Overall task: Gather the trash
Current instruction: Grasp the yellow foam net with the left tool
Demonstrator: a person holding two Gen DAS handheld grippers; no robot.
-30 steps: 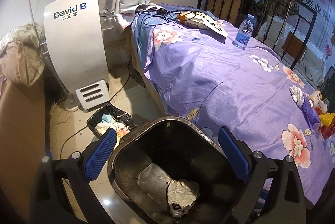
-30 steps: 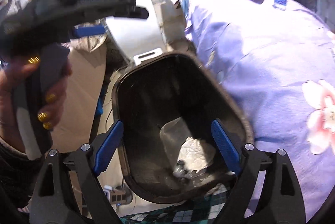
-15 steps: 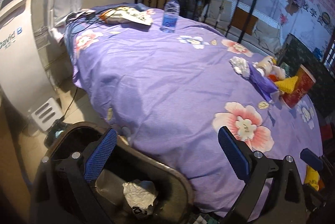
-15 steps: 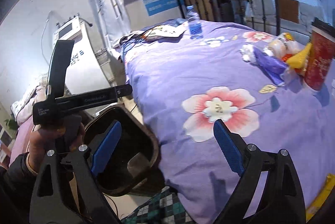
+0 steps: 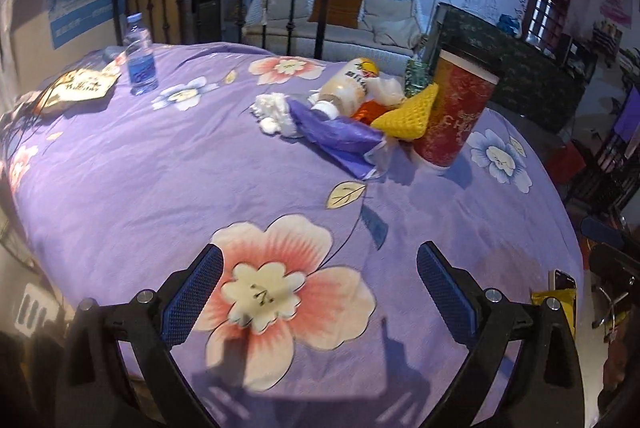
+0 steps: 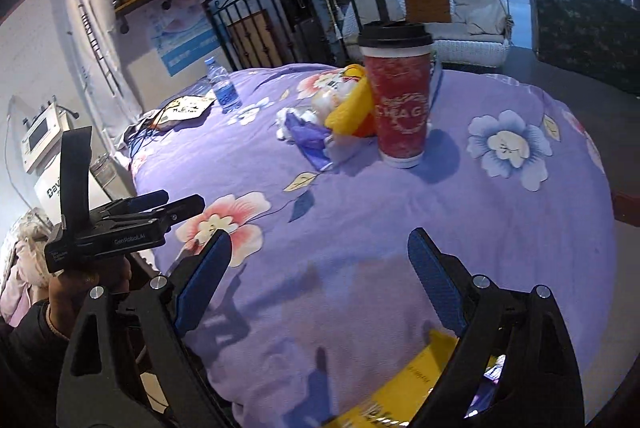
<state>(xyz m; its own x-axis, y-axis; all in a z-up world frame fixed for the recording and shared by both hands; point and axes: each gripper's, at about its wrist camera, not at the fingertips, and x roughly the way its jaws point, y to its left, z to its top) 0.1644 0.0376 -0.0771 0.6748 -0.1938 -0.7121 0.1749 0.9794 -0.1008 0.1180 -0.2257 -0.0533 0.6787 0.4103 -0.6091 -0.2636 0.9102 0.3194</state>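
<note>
A: Both views have swung off the black bin with its crumpled paper and onto the purple flowered bed [image 5: 120, 187]; the bin is out of sight now.

B: And the claws?

A: Left claw [image 5: 320, 292] is spread wide with only bedspread between its pads. Right claw [image 6: 320, 280] is just as wide and carries nothing. In the right wrist view, the person's hand [image 6: 86, 292] with the left claw sits at about nine o'clock.

B: So where is the trash?

A: Bunched together at roughly one o'clock in the left view: a red paper cup [image 5: 456, 107] with a black lid, upright, a yellow sponge-like piece [image 5: 408, 115] leaning against it, a toppled small bottle [image 5: 348, 83], a purple wrapper [image 5: 340, 139] and white crumpled tissue [image 5: 274, 109]. A yellow packet [image 6: 404, 388] lies at the bed's near edge, under the right claw at five o'clock.

B: The water bottle [image 5: 140, 61] at eleven o'clock?

A: Upright, well apart from the pile; whether it counts as trash I cannot tell.

B: Meaning?

A: I'd judge one drop is finished and the next pick is starting, the heap being the likely target.
</note>
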